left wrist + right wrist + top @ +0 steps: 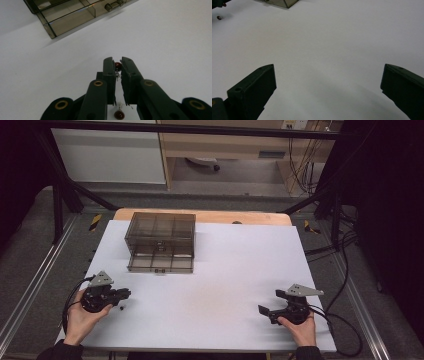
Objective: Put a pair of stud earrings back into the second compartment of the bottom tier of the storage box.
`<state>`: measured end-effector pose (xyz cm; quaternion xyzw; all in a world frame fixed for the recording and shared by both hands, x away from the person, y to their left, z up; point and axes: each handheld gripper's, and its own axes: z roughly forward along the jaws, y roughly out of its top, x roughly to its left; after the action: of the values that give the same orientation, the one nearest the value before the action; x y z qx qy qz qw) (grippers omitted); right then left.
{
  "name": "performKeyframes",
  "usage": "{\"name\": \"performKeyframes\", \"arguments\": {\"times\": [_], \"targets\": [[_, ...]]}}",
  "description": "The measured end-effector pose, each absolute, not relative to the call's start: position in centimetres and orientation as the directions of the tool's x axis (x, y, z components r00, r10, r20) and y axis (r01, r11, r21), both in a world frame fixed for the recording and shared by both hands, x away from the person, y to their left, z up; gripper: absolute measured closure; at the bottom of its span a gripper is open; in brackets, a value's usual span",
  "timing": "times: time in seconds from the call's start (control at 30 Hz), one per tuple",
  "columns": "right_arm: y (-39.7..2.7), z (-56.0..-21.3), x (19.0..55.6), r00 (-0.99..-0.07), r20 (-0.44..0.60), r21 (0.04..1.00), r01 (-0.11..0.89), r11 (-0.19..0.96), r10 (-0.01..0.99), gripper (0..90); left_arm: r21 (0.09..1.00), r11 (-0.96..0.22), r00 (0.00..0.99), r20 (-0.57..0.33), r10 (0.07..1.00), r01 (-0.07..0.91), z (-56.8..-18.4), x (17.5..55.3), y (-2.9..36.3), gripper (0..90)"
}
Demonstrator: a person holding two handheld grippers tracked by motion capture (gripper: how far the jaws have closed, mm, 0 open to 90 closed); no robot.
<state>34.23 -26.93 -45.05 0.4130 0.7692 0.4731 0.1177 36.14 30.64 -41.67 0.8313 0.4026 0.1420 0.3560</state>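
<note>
My left gripper [117,62] is shut on a small dark red bead [117,65] with a thin metal hook, pinched at the jaw tips just above the white table. A second red bead with a hook [119,114] lies on the table under the jaws; it shows as a dark speck [122,308] beside the left gripper [126,293] and far off in the right gripper view [219,17]. My right gripper [328,82] is open, jaws wide apart over bare table, at the front right [263,310].
A smoky translucent drawer box [160,232] stands at the back left of the white table [225,270], its lowest drawer [161,263] pulled out with a small handle [114,5]. Cables trail from both grippers off the table's sides.
</note>
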Motion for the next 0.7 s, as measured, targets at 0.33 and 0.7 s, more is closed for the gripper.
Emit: {"name": "performKeyframes", "arguments": {"times": [0.33,0.7], "targets": [[-26.9,-45.0,34.3,-0.634,0.211,0.824,0.525,0.213,0.744,0.7,0.707,-0.439,0.645,-0.031,0.763,0.554,-40.5,37.3,28.9,81.6],[-26.9,-45.1,34.2,-0.635,0.211,0.824,0.524,0.214,0.743,0.7,0.716,-0.46,0.663,-0.004,0.749,0.524,-39.1,38.7,26.6,81.6]]}}
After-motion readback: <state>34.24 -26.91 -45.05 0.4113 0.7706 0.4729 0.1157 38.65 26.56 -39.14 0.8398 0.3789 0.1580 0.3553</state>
